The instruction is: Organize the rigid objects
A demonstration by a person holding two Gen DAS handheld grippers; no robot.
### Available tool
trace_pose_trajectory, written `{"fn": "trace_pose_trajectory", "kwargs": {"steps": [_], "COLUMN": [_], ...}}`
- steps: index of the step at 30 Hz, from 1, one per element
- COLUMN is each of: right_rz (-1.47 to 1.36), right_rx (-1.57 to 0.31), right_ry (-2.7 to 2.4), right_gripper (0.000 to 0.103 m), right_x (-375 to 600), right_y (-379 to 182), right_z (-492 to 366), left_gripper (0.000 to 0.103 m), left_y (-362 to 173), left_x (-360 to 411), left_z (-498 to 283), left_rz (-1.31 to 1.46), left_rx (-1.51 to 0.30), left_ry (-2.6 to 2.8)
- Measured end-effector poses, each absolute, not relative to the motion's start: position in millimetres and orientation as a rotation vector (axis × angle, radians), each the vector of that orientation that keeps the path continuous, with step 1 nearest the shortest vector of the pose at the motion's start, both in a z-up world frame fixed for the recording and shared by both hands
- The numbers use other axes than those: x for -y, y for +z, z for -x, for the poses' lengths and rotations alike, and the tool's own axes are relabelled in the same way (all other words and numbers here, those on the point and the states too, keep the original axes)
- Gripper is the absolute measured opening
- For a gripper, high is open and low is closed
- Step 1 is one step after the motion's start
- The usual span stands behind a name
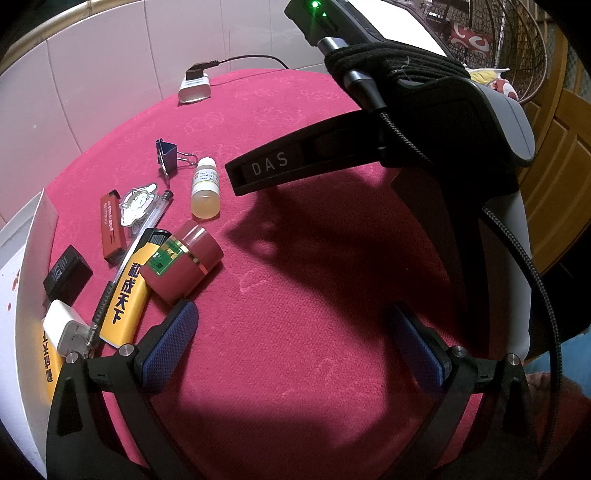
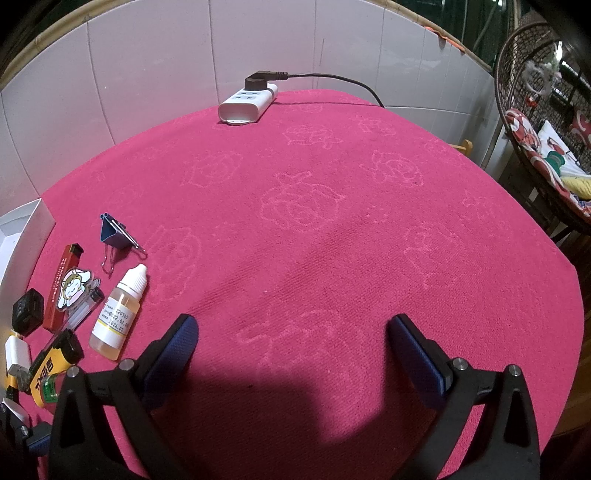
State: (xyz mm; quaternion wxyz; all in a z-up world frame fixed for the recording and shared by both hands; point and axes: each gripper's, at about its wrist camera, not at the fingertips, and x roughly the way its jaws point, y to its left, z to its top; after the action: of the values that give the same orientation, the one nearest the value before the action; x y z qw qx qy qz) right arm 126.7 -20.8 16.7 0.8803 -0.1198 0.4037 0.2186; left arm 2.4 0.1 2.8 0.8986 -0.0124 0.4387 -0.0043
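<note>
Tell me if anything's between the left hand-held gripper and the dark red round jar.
Nothing visible. The left hand-held gripper is open above bare pink cloth, and the dark red jar lies just beyond its left finger, with the yellow lighter beside it, not in front.

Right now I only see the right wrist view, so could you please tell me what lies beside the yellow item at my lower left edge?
Observer: A dark red jar with a gold band lies on its side against that yellow item.
Operator: Thank you. Is the left hand-held gripper near the jar?
Observer: Yes. The left hand-held gripper is open, and one of its fingers is right beside the jar. I cannot tell whether they touch.
Operator: How does my own hand-held gripper look from there?
Observer: A green light is lit on the body of your right hand-held gripper.
</note>
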Motion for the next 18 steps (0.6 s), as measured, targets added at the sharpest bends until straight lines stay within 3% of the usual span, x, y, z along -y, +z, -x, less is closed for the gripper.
{"fn": "trace_pose_trajectory", "kwargs": {"steps": [18], "right_rz": [0.250], "right_rx": [-0.841], "right_ry": [0.455], "right_gripper": [0.103], "right_x": [21.7], "right_y": [17.1], "right_z": [-127.3], "left_gripper": [0.103], "left_y": [0.0], "left_x": [0.5], "left_z": [-3.6], "left_rz": [0.012], "left_rx": [-0.922], "left_ry": [-0.002]}}
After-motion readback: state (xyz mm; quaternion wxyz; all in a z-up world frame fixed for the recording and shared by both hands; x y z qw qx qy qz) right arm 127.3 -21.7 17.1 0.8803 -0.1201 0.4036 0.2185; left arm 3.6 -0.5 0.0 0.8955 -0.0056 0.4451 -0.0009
